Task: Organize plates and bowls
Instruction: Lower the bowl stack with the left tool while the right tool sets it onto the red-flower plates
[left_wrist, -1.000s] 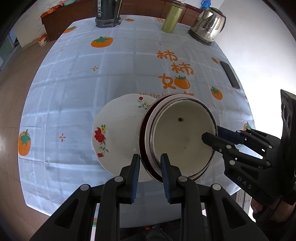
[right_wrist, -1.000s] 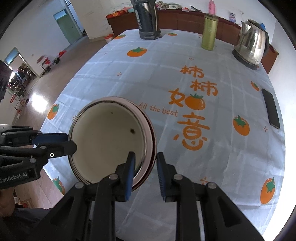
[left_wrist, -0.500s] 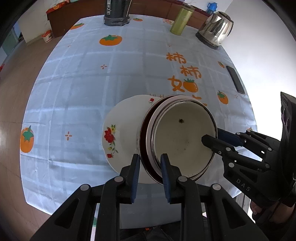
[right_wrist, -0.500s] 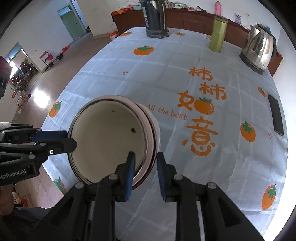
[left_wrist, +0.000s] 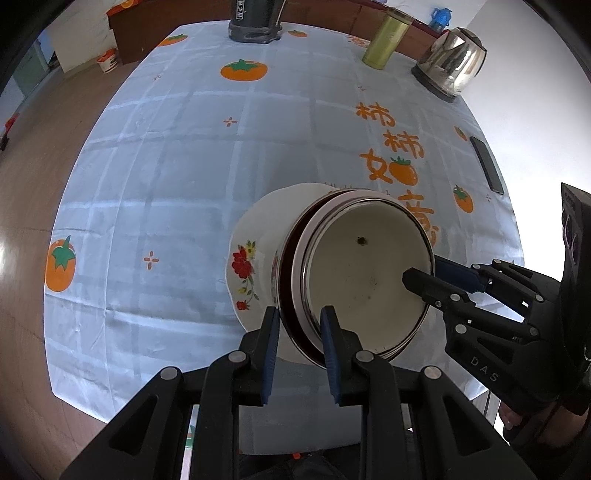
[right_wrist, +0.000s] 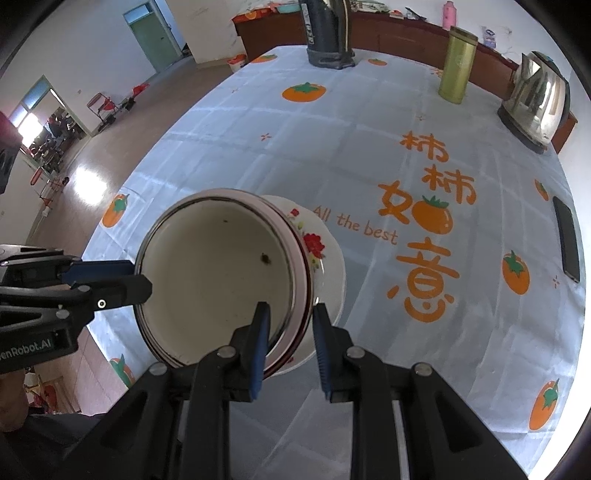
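A cream enamel bowl (left_wrist: 364, 273) with a metal rim and dark red outside is held in the air by both grippers. My left gripper (left_wrist: 298, 332) is shut on its near rim. My right gripper (right_wrist: 290, 328) is shut on the opposite rim of the bowl (right_wrist: 218, 273). Below it, a white plate (left_wrist: 255, 254) with red flowers lies on the tablecloth; the bowl hides most of the plate (right_wrist: 325, 258). The bowl is tilted over the plate; contact cannot be told.
Blue tablecloth (left_wrist: 192, 166) with orange persimmons. At the far edge stand a dark jug (left_wrist: 255, 18), a green-gold canister (left_wrist: 384, 44) and a steel kettle (left_wrist: 452, 62). A black phone (left_wrist: 487, 164) lies at the right. The near table edge is close below the plate.
Both grippers have carried the bowl forward and rightward over the table; more of the flowered plate now shows beside it. Both grips are unchanged.
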